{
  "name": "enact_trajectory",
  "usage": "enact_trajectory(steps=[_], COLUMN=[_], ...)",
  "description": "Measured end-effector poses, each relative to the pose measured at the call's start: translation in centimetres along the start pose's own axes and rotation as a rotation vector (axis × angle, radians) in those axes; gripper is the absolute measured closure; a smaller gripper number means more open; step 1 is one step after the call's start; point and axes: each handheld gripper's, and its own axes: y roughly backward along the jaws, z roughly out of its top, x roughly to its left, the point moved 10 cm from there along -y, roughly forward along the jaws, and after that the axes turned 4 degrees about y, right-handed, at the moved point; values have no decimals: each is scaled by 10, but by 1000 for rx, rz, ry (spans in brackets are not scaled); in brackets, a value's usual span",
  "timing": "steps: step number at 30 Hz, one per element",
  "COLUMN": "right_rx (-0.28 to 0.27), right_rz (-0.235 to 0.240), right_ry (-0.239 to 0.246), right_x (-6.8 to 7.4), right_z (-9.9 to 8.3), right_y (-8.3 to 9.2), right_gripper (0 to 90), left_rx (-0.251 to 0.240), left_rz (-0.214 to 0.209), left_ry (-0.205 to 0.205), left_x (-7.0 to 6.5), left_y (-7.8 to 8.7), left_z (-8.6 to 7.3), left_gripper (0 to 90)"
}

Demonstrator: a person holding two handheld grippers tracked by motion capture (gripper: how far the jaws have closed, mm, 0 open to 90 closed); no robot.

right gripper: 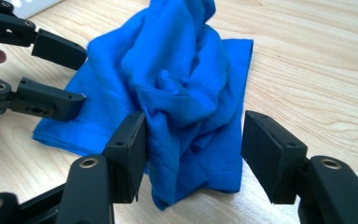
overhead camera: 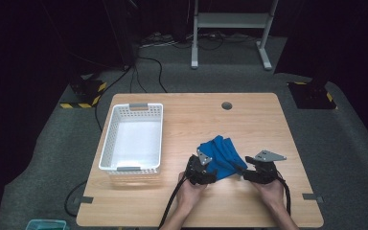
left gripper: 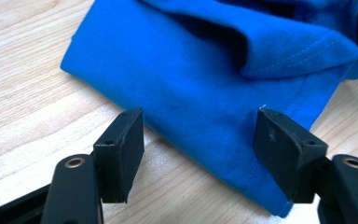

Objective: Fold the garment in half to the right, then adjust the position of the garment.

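A blue cloth (overhead camera: 223, 152) lies bunched up on the wooden table (overhead camera: 254, 120), right of centre near the front. My left gripper (overhead camera: 212, 176) sits at its near left edge. In the left gripper view the cloth's flat hemmed corner (left gripper: 205, 98) lies between the jaws of that gripper (left gripper: 198, 140), which stand open, pads apart from the fabric. My right gripper (overhead camera: 246, 174) is at the cloth's near right side. In the right gripper view this gripper (right gripper: 193, 144) is open around a twisted ridge of the cloth (right gripper: 182, 93); the left pad touches it, the right pad stands off. The left gripper (right gripper: 81, 77) appears there too, open.
A white slatted basket (overhead camera: 106, 143) stands on the left part of the table, with nothing in it. A round cable hole (overhead camera: 226, 105) is near the far edge. Cables run over the floor behind; a white stand (overhead camera: 230, 21) is farther back. A teal box (overhead camera: 45, 224) sits by the front left corner.
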Motion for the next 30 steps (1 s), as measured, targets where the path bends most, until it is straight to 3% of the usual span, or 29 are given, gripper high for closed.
enact_trajectory(steps=[7,17,30], right_rx=[27,46,55], right_rz=[5,9,30], right_ry=[-20,3,18], right_x=[-3,4,16], right_z=[-9,-13,-11], right_y=[-11,-18,-30], right_gripper=[416,419,421], left_rx=[-3,-3,-16], left_rz=[12,37,53], left_ry=[-2,-15,40], left_x=[4,15,33], left_y=[-2,0,1], left_z=[-2,-1,-1], left_gripper=[334,343,345])
